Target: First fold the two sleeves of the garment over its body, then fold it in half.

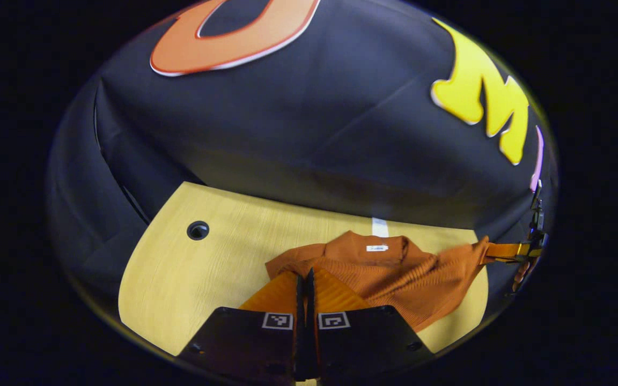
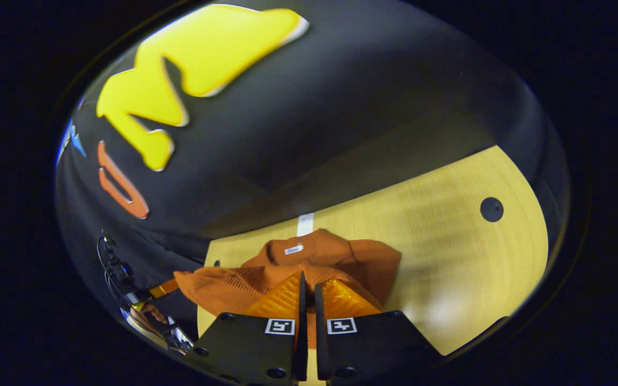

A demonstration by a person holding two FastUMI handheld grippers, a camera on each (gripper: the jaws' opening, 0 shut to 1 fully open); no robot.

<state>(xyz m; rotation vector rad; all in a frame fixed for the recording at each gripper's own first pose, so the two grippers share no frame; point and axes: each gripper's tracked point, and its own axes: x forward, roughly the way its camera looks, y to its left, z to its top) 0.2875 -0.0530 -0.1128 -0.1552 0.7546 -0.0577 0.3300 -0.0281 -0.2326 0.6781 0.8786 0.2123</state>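
Rust-orange ribbed knit garment (image 1: 395,273) lies bunched on the pale yellow wood-grain desk (image 1: 207,268), collar with white tag (image 1: 377,248) toward the booth wall. Left gripper (image 1: 305,281): jaws clenched on a fold of the garment's near edge. Right gripper (image 2: 308,292): jaws nearly closed, fabric between them. In the left gripper view, the right gripper pulls one sleeve (image 1: 464,254) out past the desk's edge. Round dark grommet hole (image 1: 197,230) in the desk, well apart from the garment.
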